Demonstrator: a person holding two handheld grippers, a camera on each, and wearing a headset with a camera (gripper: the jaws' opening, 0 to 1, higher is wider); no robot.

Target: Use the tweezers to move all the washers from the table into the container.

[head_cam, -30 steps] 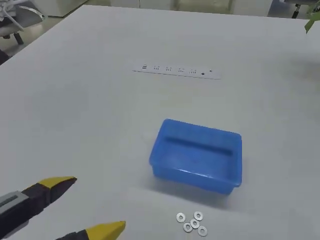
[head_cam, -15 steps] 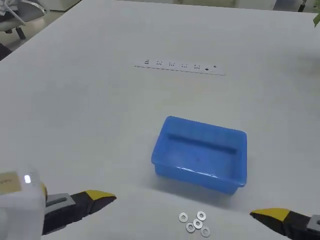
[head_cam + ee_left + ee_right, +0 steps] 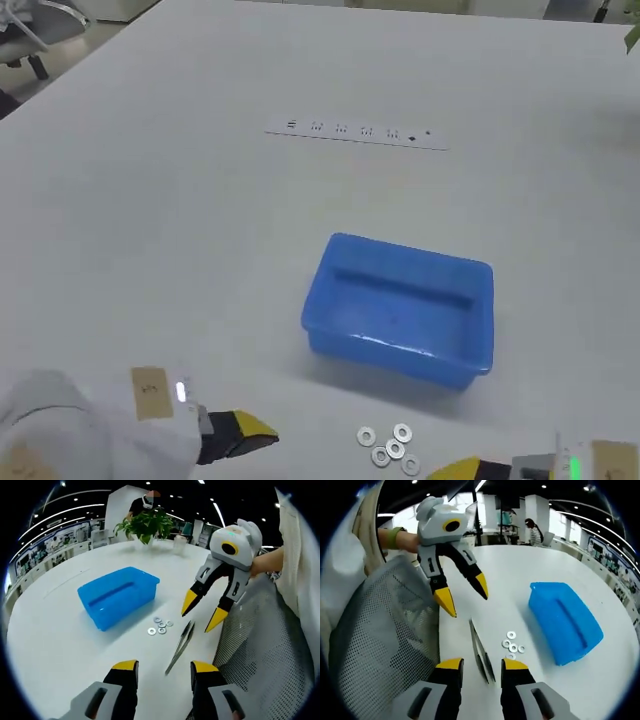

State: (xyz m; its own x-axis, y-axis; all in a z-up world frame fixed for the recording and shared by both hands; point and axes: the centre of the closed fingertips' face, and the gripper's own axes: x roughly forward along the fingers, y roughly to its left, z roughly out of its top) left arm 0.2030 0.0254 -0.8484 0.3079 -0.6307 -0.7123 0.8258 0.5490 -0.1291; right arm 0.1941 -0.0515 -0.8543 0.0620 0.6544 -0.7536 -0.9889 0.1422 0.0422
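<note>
Stage: tweezers (image 3: 180, 647) not yet taken. Left tool (image 3: 164, 667) and right tool (image 3: 482, 664) stand jaws apart, empty. Tweezers lie at the table's (image 3: 200, 220) near edge, washers (image 3: 160, 626) just beyond, container (image 3: 117, 595) farther. Next: clamp the tweezers.

Five silver washers (image 3: 386, 447) clustered near blue container (image 3: 390, 352), tweezers (image 3: 181, 641) lying flat beside them

Five washers (image 3: 396, 449), one container (image 3: 390, 355), one tweezers (image 3: 181, 645)
</note>
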